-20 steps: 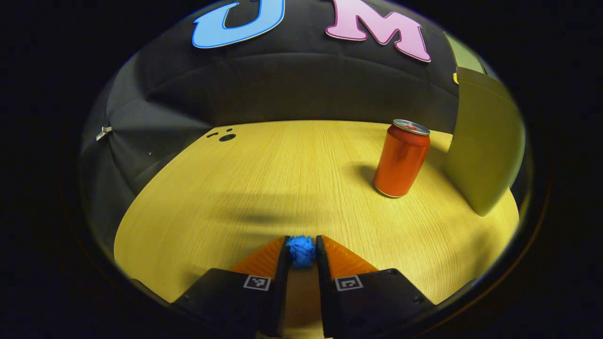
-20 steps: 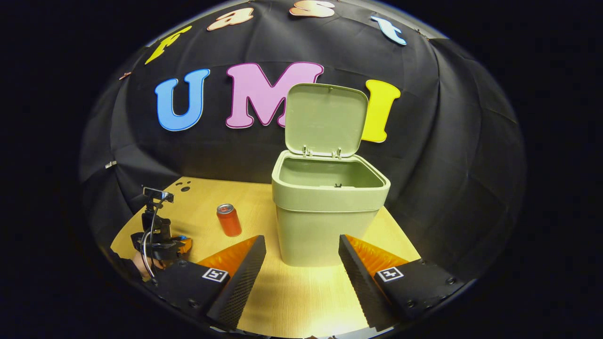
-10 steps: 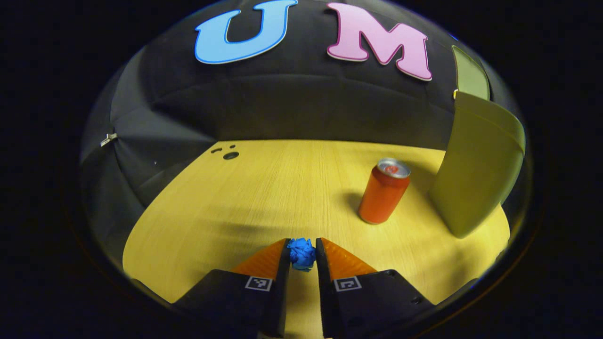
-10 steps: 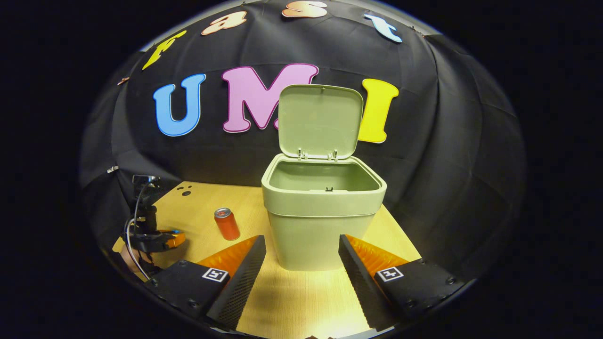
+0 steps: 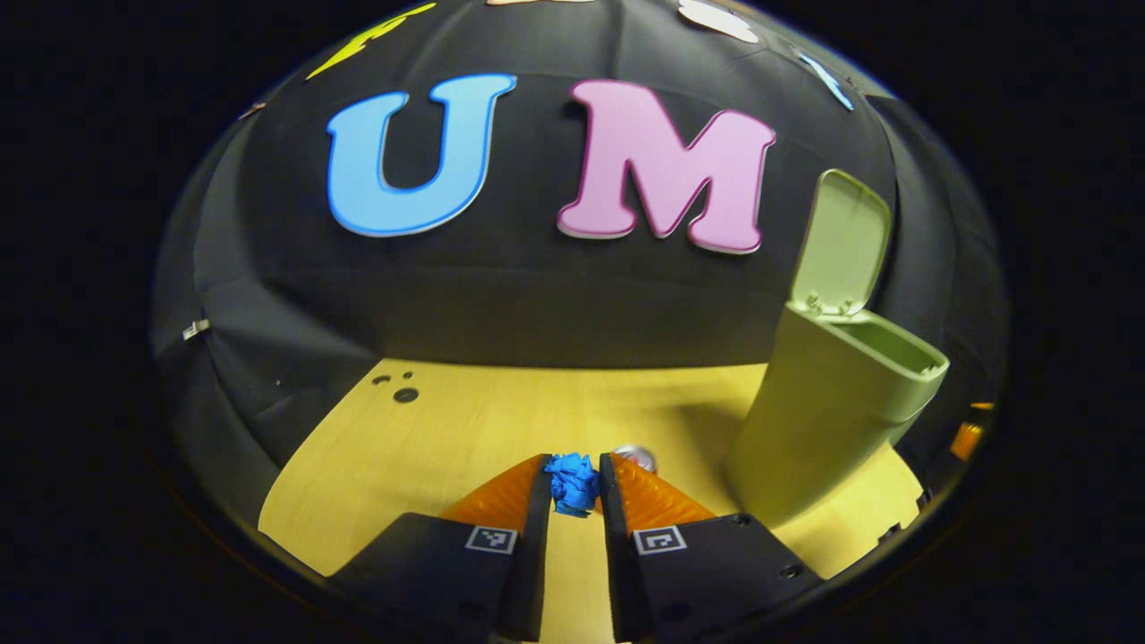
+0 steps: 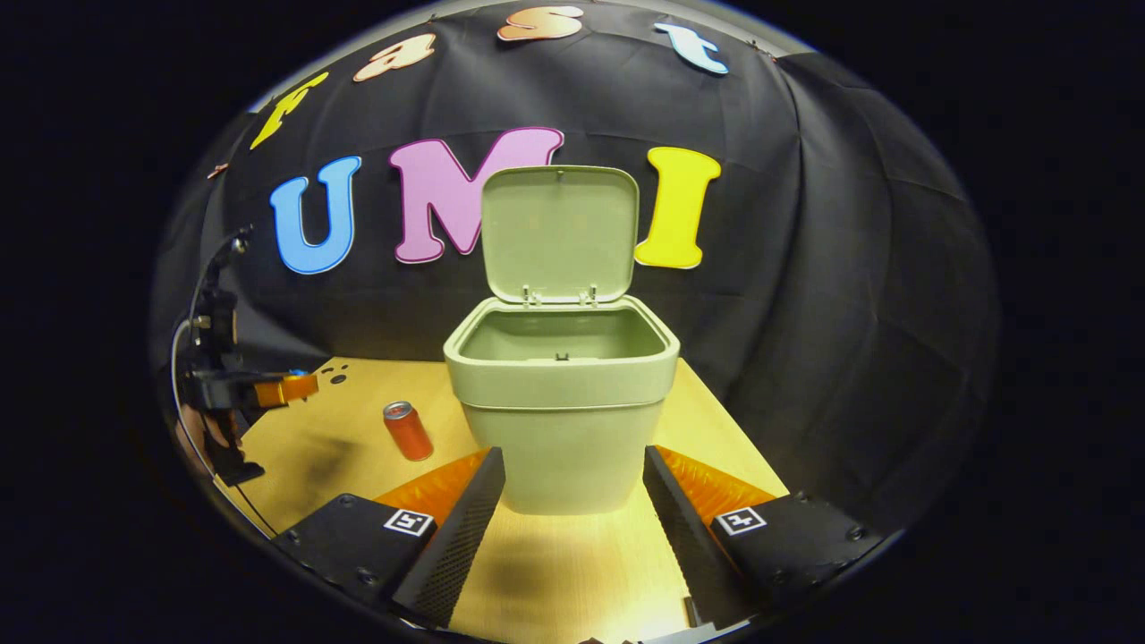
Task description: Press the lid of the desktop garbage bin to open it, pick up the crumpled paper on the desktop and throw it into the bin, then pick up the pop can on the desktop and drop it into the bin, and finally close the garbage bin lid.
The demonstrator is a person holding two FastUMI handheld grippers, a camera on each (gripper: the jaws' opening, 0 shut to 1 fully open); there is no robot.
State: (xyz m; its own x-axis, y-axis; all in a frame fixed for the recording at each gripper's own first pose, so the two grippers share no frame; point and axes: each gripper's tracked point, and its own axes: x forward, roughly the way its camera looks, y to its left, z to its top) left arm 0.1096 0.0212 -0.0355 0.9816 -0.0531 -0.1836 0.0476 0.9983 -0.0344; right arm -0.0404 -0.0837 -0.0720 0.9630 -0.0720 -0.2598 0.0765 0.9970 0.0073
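Paper (image 5: 572, 481) pinched in left hand-held gripper (image 5: 573, 487), raised off surface (image 6: 358, 447) for carry to bin (image 6: 562, 394) | lid (image 6: 560, 233) upright | right hand-held gripper (image 6: 572, 501) spread, idle

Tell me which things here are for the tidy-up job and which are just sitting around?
For the job:
- green bin, with its lid standing open
- blue crumpled paper, pinched in the left claw
- orange pop can, upright on the table
- right claw, open near the bin

Just there:
- wooden table
- black cloth wall
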